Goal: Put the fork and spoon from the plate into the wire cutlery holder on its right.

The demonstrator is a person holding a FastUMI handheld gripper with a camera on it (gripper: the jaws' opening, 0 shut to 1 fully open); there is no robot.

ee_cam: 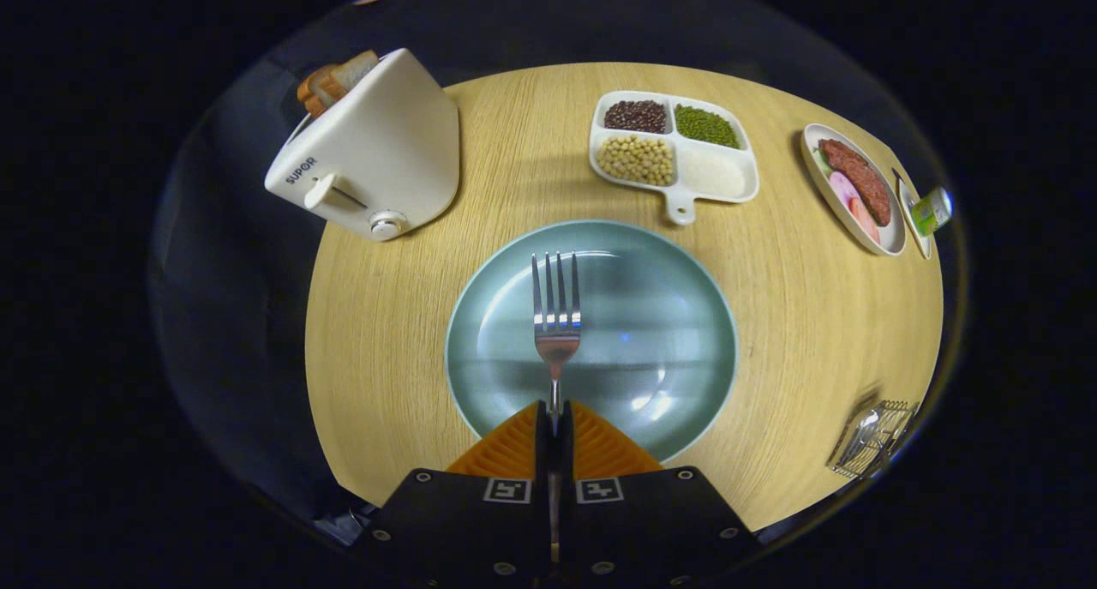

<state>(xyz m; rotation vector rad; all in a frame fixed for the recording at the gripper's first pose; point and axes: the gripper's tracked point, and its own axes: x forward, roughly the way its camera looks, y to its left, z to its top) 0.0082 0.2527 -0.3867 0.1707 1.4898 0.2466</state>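
My gripper (555,417) was clenched on the fork (555,327), both fingers pressing its handle, so the tines pointed straight ahead over the round plate (677,315). I could not tell whether the fork's head touched the plate or hung just above it. The wire cutlery holder (872,439) stood at the worktop's (386,332) edge, well off to the right of my fingers, with something shiny in it. Beyond the plate sat a toaster (373,156) with bread, a divided tray (673,147) of beans and grains, and a dish (853,190) of sliced food.
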